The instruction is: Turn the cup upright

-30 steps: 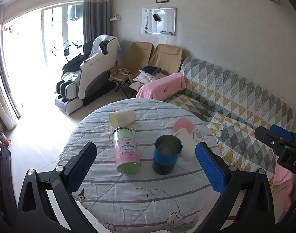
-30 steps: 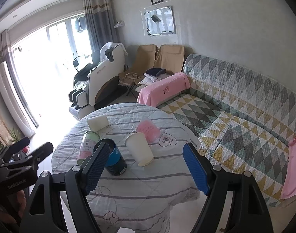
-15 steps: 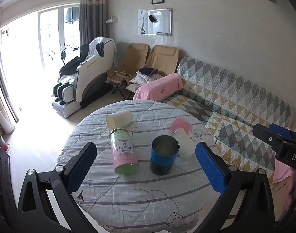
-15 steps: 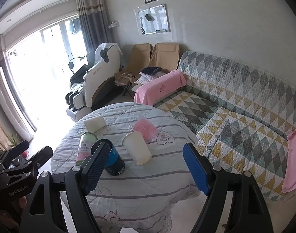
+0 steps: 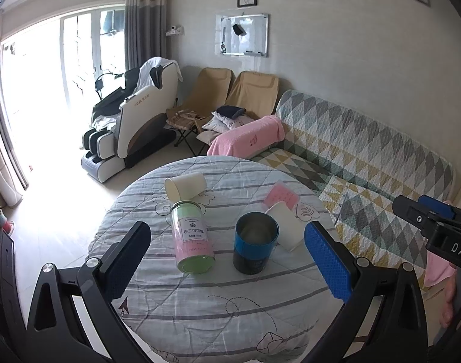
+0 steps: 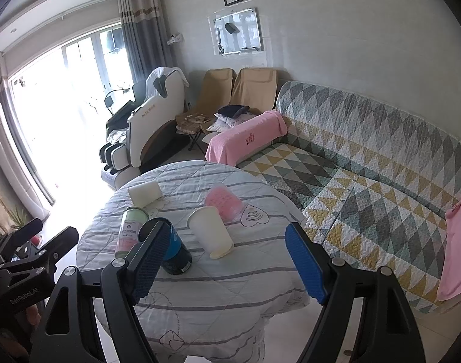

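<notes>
Overhead, above the near edge of a round bench [image 5: 218, 308] draped in a grey-striped quilted cloth: left gripper [image 5: 227, 260] with blue-padded fingers [image 5: 327, 263] spread wide, pinching nothing. Right gripper [image 6: 227, 260] likewise, fingers [image 6: 303, 263] splayed apart and empty, held over the bench's near rim.

Lying on its side near the bench centre: cream plastic cup [image 6: 210, 231], mouth toward 5 o'clock in the right wrist view, base toward 11. Same cup [image 5: 286, 228] at 3 o'clock of, and partly hidden behind, an upright blue-banded dark metal tumbler [image 5: 254, 246] in the left wrist view. Touching or just apart from the tumbler: cannot tell.

Just beyond the cup at 12 o'clock, touching its base: translucent pink plastic cup [image 6: 222, 201], also tipped over. At 9 o'clock of the tumbler: pink-and-green labelled cylindrical tin [image 5: 192, 237], toppled, its base toward the camera. Farther off at 11 o'clock: second cream cup [image 5: 185, 185] on its side, mouth facing 9 o'clock, touching the tin's far end.

Behind the bench: sofa [image 5: 366, 157] under a triangle-patterned quilt, pink towel [image 5: 245, 136] over its arm.
</notes>
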The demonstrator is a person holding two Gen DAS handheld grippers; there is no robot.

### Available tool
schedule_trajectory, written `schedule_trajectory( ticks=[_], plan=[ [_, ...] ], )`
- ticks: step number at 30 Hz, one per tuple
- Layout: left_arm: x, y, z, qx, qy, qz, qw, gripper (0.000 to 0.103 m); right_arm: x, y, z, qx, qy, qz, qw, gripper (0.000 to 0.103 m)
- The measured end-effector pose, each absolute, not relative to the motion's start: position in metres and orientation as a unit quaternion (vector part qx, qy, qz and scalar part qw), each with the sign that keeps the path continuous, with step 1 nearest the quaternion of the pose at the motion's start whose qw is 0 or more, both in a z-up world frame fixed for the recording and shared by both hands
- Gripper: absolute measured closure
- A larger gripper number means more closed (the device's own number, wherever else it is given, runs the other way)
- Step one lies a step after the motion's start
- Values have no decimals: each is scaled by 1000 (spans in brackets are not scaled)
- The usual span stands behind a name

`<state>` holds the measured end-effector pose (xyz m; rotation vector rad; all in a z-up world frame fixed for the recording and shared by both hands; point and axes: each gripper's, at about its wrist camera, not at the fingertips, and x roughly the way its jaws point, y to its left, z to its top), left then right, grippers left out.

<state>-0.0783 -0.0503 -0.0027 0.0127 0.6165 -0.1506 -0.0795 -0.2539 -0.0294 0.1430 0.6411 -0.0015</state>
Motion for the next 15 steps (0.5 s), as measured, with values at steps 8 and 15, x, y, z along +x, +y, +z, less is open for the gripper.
schedule_trajectory(
  ticks=[8,15],
  plan=[
    [-78,-51,0,12,295,-77,952,0,-79,-258,-28,71,316,0,946,23],
    [-78,-54,1,7,296,-81,952,0,-77,-260,-28,72,321,3,944,23]
  ],
)
